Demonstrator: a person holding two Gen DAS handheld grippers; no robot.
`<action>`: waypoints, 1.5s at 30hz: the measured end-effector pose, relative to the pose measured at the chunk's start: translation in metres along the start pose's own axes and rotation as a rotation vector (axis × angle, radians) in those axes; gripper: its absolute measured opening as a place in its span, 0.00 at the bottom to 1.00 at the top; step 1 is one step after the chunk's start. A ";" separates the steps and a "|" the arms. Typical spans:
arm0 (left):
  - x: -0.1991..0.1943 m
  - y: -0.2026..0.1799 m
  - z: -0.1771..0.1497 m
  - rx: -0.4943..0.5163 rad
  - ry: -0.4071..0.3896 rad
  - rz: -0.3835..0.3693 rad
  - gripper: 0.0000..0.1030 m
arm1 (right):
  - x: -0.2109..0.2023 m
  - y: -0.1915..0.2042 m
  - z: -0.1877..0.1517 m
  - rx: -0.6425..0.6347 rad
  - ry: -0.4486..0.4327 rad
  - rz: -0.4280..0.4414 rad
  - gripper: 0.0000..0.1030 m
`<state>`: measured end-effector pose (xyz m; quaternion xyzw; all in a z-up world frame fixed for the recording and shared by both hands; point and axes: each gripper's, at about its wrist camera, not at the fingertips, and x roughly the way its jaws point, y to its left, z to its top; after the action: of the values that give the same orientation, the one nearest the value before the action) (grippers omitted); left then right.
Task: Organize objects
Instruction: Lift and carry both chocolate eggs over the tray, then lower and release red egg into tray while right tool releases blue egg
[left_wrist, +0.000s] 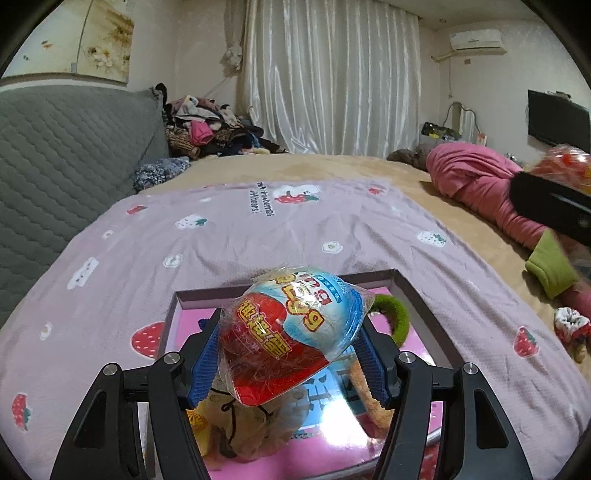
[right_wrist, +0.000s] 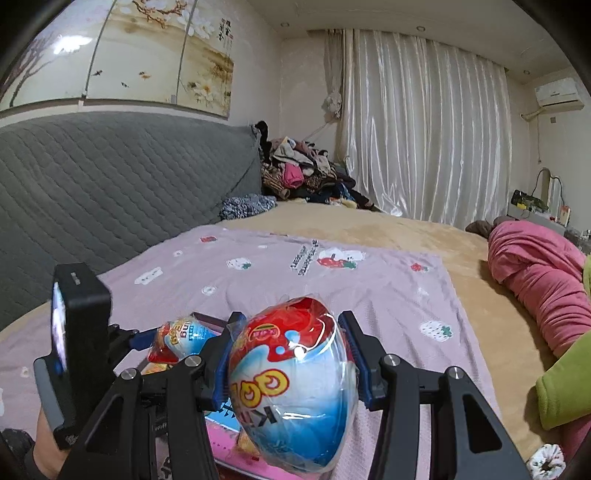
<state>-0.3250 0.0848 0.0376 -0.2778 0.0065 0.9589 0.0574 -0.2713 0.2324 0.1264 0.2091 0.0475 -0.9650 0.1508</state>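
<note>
My left gripper (left_wrist: 288, 350) is shut on a plastic-wrapped toy egg (left_wrist: 291, 332), red below and blue-white on top, held above an open pink box (left_wrist: 417, 295). In the box lie a tan plush toy (left_wrist: 255, 417) and a green curved plush piece (left_wrist: 397, 317). My right gripper (right_wrist: 288, 354) is shut on a second, larger wrapped egg (right_wrist: 291, 384). The right wrist view also shows the left gripper (right_wrist: 173, 339) with its egg (right_wrist: 181, 338) over the box (right_wrist: 232, 443).
The box sits on a lilac strawberry-print sheet (left_wrist: 258, 229) on a tan bed. A grey quilted headboard (left_wrist: 62, 155) is on the left. A pink garment (left_wrist: 480, 184) with green cuff (left_wrist: 550, 266) lies right. A clothes pile (left_wrist: 207, 125) is at the back.
</note>
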 end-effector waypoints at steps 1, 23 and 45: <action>0.003 0.000 -0.001 0.003 0.005 0.004 0.66 | 0.007 0.002 0.001 0.001 0.006 0.002 0.50; 0.048 -0.009 -0.031 0.049 0.116 -0.010 0.66 | 0.134 -0.017 -0.051 0.079 0.238 -0.027 0.50; 0.066 -0.008 -0.040 0.051 0.192 0.007 0.66 | 0.168 -0.015 -0.080 0.050 0.383 -0.033 0.50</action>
<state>-0.3576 0.0980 -0.0314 -0.3667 0.0373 0.9277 0.0600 -0.3907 0.2134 -0.0166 0.3916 0.0545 -0.9110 0.1178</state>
